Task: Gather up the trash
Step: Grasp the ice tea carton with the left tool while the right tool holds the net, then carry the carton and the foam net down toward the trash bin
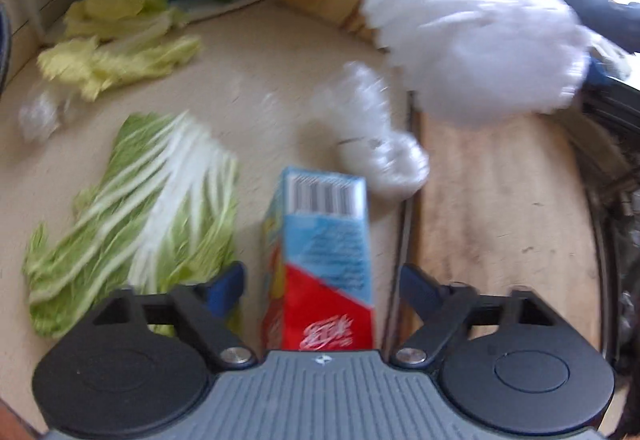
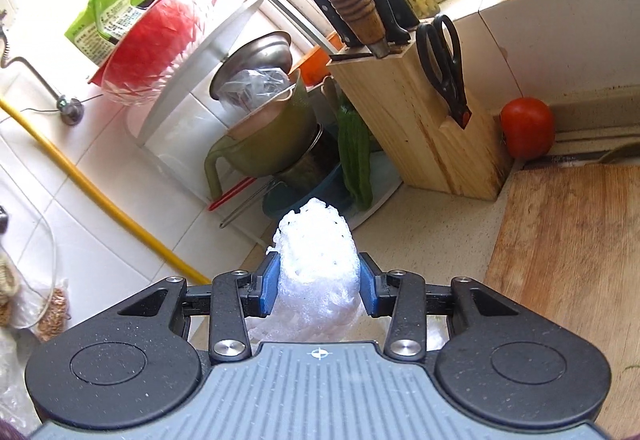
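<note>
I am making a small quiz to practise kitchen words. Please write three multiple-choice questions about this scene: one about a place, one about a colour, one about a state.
1. Where does the tomato lie?
A. beside the wooden knife block
B. inside the green jug
C. on the red brush

2. Which colours does the carton between the left gripper's fingers show?
A. black and gold
B. blue and red
C. plain white

3. What is the state of the right gripper?
A. wide open and empty
B. shut on scissors
C. shut on a white foam net

Answers:
1. A, the tomato sits on the counter just right of the knife block.
2. B, its top is light blue with a barcode and its lower part is red.
3. C, both blue pads press against the white foam net.
</note>
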`<state>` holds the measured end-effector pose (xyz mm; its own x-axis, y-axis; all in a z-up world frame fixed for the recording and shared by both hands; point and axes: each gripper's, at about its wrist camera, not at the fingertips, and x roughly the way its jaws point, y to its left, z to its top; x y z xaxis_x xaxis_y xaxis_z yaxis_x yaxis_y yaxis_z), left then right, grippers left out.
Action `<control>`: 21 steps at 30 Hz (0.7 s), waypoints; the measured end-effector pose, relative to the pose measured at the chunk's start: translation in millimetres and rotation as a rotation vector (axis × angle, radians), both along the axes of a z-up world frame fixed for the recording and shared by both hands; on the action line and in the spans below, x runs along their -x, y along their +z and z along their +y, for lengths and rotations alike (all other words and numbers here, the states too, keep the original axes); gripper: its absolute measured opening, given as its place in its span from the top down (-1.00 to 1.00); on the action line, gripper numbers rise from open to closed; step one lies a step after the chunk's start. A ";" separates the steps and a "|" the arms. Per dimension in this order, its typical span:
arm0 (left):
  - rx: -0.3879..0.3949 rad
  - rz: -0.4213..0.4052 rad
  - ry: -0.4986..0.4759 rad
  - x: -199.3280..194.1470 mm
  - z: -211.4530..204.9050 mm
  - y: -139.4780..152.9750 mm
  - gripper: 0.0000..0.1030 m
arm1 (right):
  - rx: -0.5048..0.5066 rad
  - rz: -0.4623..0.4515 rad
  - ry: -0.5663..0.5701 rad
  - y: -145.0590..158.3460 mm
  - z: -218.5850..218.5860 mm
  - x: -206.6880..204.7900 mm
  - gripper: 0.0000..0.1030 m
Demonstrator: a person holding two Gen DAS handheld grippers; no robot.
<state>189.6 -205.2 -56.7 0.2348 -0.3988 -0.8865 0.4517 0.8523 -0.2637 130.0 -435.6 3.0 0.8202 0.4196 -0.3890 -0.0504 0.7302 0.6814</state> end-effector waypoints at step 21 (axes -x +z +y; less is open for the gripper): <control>0.036 -0.205 0.233 36.1 53.3 49.4 0.29 | -0.002 0.003 0.154 -10.6 10.1 10.6 0.04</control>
